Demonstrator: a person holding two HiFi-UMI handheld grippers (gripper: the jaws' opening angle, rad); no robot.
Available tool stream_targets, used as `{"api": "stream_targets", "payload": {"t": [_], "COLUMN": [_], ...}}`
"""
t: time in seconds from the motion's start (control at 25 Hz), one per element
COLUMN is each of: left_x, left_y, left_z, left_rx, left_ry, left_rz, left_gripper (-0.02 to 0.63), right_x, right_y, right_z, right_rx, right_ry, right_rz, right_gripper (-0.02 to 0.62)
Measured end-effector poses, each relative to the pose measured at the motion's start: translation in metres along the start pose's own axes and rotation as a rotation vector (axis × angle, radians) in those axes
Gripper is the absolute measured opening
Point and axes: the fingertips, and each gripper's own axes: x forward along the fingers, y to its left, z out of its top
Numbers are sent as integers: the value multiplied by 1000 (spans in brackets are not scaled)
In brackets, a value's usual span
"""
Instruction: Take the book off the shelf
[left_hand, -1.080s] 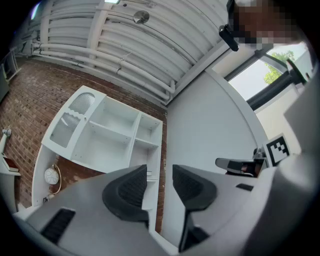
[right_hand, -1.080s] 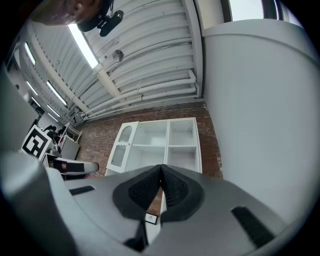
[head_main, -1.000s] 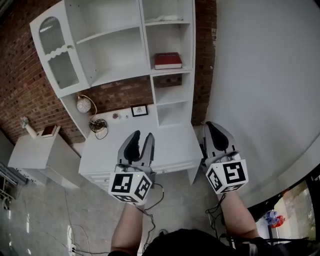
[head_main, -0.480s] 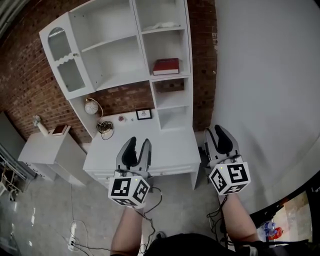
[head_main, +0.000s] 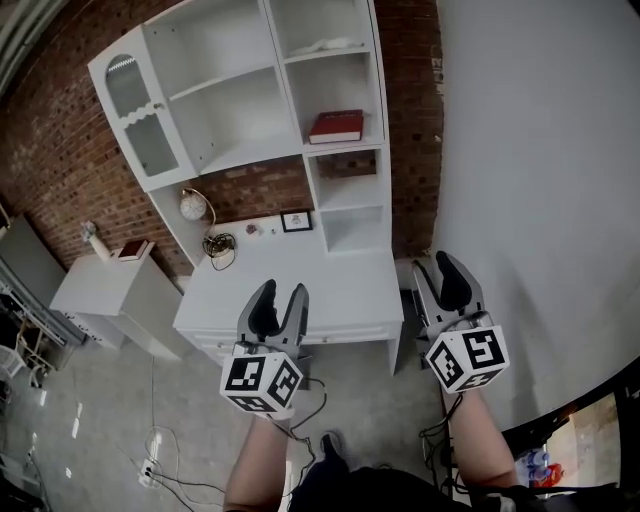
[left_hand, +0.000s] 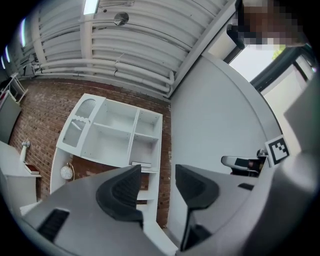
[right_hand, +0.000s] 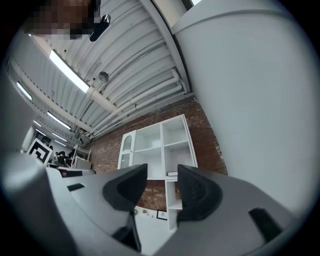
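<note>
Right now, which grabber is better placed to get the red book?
Probably the right gripper: the red book lies in the right column of the shelf unit, on that gripper's side. The left gripper is similarly far. Both grippers' jaws have just been opening, with nothing between them.

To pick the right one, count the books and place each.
2. Red book in the shelf unit's right column; smaller book on the low cabinet. More may be hidden.
</note>
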Motion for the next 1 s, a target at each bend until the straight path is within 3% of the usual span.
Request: {"api": "stream_targets", "payload": {"t": [0.48, 1.0], "left_x": [57, 151], "left_y": [-2, 102], "left_z": [-29, -58], "left_rx": [-30, -83], "left_ry": [18, 39], "left_rz": [-76, -105], "left_gripper": [195, 195], "right_x": [22, 137], "right_y": [-39, -38], "right_z": [-16, -59], "right_rx": [-67, -107], "right_ry": [34, 79], "right_rz": [-74, -136], "right_gripper": [150, 150]}}
